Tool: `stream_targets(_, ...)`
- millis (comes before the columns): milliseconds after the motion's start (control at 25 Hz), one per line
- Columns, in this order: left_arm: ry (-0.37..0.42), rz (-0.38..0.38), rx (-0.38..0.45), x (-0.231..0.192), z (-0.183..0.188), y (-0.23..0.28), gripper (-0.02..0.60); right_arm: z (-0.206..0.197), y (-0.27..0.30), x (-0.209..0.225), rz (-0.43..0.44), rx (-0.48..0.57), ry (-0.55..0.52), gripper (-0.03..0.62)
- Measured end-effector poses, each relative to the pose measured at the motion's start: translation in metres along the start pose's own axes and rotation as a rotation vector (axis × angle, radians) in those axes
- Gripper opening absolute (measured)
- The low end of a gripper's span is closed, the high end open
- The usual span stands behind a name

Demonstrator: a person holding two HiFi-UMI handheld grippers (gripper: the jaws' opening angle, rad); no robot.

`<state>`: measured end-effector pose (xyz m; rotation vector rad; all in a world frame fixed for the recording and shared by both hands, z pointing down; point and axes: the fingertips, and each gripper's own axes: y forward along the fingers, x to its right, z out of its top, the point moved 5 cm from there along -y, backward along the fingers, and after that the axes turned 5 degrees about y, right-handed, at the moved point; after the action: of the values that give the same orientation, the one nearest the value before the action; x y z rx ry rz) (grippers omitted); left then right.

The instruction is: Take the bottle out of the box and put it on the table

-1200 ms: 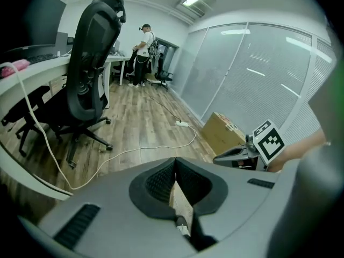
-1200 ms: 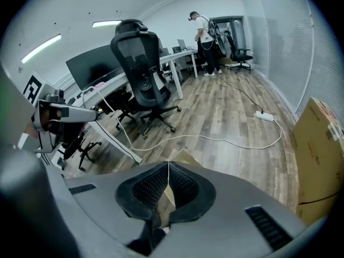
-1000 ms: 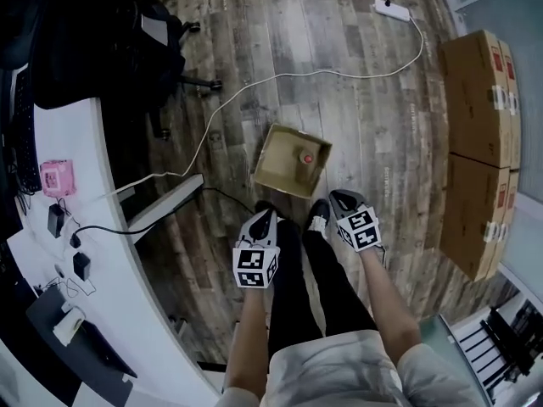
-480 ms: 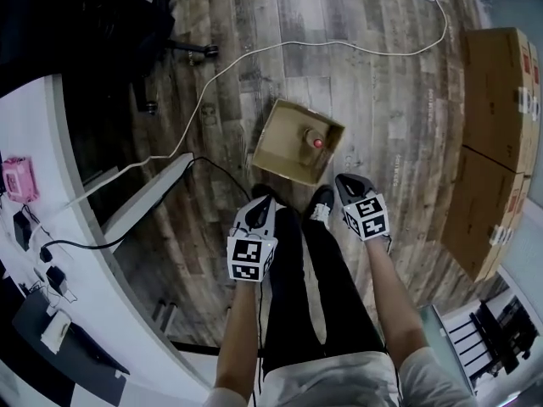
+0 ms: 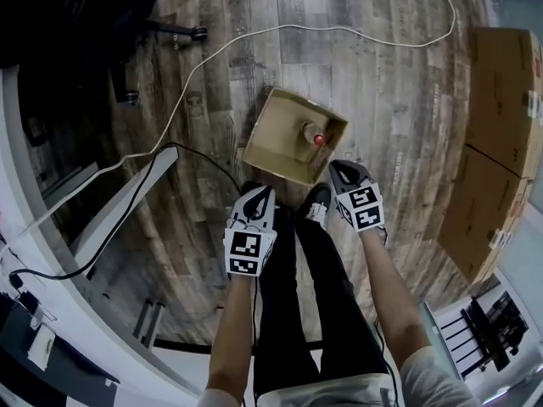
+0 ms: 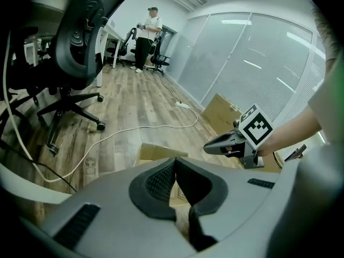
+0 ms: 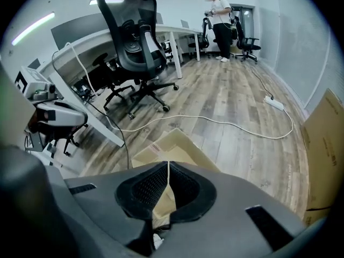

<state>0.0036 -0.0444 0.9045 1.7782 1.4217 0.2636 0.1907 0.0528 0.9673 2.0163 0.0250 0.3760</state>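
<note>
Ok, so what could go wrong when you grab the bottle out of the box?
The left gripper and the right gripper both have their jaws closed. If they don't open in time, they might knock the bottle over. The bottle stands close to the wall of the box, so a jaw could catch on the cardboard. A white cable lies across the floor past the box and could trip someone.

A wood-plank floor [image 5: 399,117] carries a white cable [image 5: 254,34] that snakes across it from a power strip [image 7: 274,103] near its far edge. Two big cardboard cartons [image 5: 505,75] sit touching along the floor's right edge. A black office chair [image 7: 134,31] stands toward the left edge, with a black cable [image 5: 127,203] trailing nearby. Far off, a person [image 7: 220,20] stands among more chairs.
</note>
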Motion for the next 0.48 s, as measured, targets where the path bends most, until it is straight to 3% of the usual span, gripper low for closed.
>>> stream_targets(160,0.002,-0.018,-0.008,-0.005,-0.026,0.020,0.014,-0.012,0.019,0.007,-0.023,-0.018,-0.004,0.044)
stream_targets(480,0.009,-0.041,-0.008,-0.003,-0.053,0.062,0.015,-0.024,0.042,0.027,-0.027,-0.037,-0.047,0.131)
